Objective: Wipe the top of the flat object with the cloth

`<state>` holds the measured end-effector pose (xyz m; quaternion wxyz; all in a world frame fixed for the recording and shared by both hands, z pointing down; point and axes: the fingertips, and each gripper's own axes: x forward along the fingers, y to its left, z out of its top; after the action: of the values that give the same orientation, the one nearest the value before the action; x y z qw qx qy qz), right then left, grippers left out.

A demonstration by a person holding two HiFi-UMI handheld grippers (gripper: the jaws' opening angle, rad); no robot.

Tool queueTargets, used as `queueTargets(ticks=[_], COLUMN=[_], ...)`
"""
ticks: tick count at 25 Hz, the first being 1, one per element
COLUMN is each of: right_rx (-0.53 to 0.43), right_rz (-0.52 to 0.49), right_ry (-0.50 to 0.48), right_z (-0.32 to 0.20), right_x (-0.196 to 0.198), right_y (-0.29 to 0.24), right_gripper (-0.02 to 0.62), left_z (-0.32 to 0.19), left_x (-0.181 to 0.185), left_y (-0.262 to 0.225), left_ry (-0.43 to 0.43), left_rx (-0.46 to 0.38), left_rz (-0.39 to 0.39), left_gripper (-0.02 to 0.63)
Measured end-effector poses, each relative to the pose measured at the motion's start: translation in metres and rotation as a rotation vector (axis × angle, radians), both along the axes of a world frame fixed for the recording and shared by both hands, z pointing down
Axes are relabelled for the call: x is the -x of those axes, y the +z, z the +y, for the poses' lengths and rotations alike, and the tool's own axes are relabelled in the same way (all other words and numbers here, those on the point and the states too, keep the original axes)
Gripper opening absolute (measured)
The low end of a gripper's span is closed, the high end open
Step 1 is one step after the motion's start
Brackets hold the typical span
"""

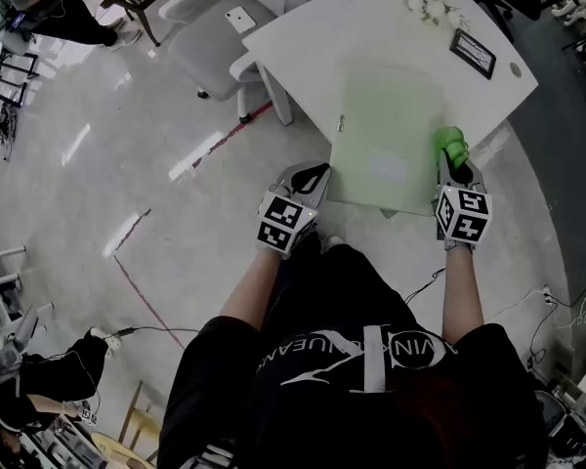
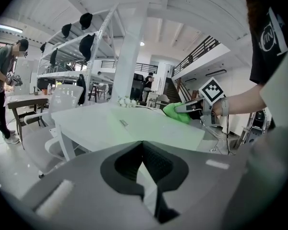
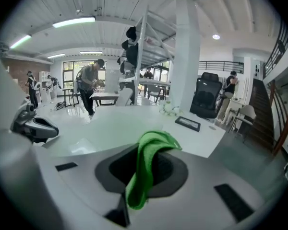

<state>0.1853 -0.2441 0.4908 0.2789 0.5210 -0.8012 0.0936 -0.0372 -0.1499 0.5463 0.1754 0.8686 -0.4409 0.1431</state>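
Note:
A pale green flat mat [image 1: 386,140] lies on the white table [image 1: 303,37], its near edge at the table's front. My right gripper [image 1: 456,159] is shut on a bright green cloth [image 1: 452,145] over the mat's front right corner. In the right gripper view the cloth [image 3: 146,169] hangs folded out of the jaws, with the mat [image 3: 110,128] beyond. My left gripper [image 1: 315,172] sits at the mat's front left corner, shut, holding nothing. The left gripper view looks across the mat [image 2: 149,126] to the cloth [image 2: 176,112] and the other gripper.
A small metal piece [image 1: 340,122] lies on the mat's left edge. A dark framed picture [image 1: 473,53] and white flowers [image 1: 428,6] sit at the table's far side. A grey chair [image 1: 220,42] stands left of the table. A person [image 1: 39,8] stands far left.

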Motion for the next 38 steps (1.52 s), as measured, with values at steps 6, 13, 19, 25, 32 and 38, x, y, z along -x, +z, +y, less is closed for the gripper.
queueTargets(ticks=[6, 13, 19, 25, 32, 38], right_rx=[0.001, 0.035, 0.050, 0.081, 0.103, 0.119], right_rz=[0.016, -0.023, -0.036, -0.042, -0.068, -0.086], right_ry=[-0.002, -0.020, -0.062, -0.078, -0.158, -0.211], right_z=[0.026, 0.052, 0.068, 0.086, 0.100, 0.106], right_x=[-0.006, 0.004, 0.031, 0.058, 0.115, 0.147], right_y=[0.002, 0.015, 0.019, 0.022, 0.026, 0.029], right_gripper=[0.037, 0.037, 0.037, 0.037, 0.037, 0.037], left_z=[0.012, 0.023, 0.027, 0.032, 0.037, 0.043], left_x=[0.001, 0.001, 0.000, -0.003, -0.002, 0.001], left_y=[-0.003, -0.001, 0.003, 0.001, 0.004, 0.007], left_ry=[-0.046, -0.102, -0.103, -0.052, -0.017, -0.011], left_rx=[-0.009, 0.005, 0.018, 0.022, 0.030, 0.035], left_rz=[0.009, 0.018, 0.026, 0.038, 0.063, 0.071], left_gripper=[0.011, 0.011, 0.011, 0.011, 0.011, 0.011])
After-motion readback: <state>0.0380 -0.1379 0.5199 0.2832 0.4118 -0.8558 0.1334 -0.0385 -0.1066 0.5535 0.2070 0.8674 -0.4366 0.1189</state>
